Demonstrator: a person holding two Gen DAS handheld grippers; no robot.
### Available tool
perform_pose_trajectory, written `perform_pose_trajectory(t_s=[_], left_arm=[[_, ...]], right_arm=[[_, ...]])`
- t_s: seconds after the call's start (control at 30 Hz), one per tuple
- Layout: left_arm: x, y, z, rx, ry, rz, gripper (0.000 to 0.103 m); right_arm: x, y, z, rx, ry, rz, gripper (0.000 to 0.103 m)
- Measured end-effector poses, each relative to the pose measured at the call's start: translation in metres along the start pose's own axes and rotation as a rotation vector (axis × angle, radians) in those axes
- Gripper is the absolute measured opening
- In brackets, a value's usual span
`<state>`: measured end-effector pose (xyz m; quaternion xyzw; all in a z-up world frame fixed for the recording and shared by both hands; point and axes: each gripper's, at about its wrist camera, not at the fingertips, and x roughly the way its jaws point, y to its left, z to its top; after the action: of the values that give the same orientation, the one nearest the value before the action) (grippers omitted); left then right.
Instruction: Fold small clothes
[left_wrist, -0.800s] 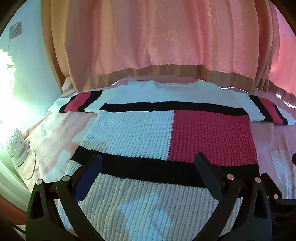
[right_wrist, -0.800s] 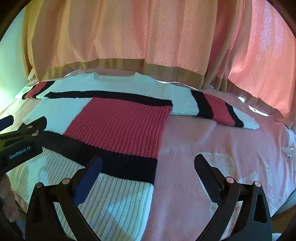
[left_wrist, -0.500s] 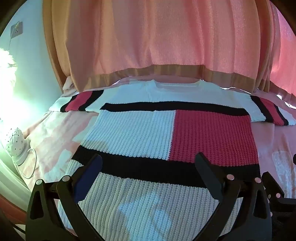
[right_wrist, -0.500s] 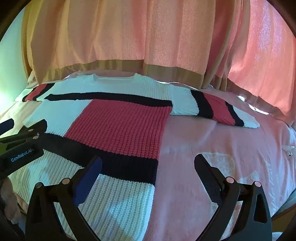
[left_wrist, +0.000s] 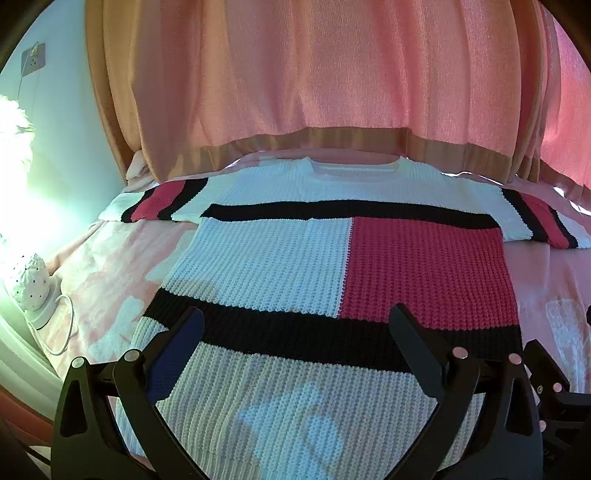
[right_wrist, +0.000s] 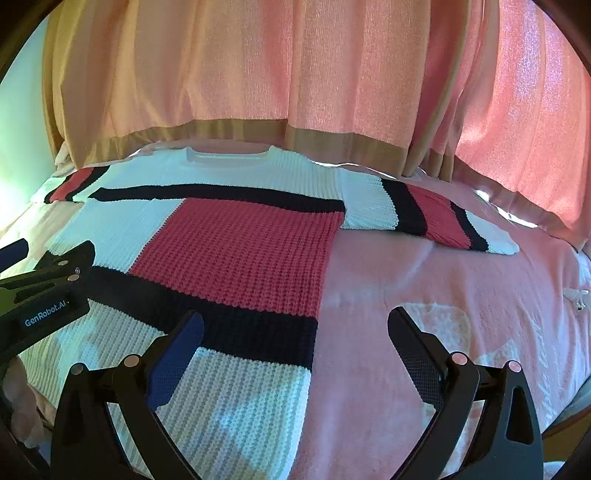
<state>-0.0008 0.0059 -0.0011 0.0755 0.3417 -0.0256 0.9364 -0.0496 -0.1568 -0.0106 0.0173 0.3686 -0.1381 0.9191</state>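
The sweater (left_wrist: 332, 266) lies flat on the bed (right_wrist: 424, 295), unfolded. My left gripper (left_wrist: 295, 339) and right gripper (right_wrist: 295, 339) hover with jaws wide, empty. Next I must grasp the hem or a sleeve.

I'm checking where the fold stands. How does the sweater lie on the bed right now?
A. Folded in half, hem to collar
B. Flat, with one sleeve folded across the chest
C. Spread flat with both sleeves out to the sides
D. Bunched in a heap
C: the sweater lies flat on the bed, its left sleeve and right sleeve both stretched outward.
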Motion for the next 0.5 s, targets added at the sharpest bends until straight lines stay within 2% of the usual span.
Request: perform_pose_trajectory(t_s=[0.5], left_arm=[[0.0022, 0.0026, -0.0009, 0.001, 0.003, 0.000, 0.098]], right_arm=[[0.0002, 0.0059, 0.0033, 0.001, -0.004, 0.007, 0.098]])
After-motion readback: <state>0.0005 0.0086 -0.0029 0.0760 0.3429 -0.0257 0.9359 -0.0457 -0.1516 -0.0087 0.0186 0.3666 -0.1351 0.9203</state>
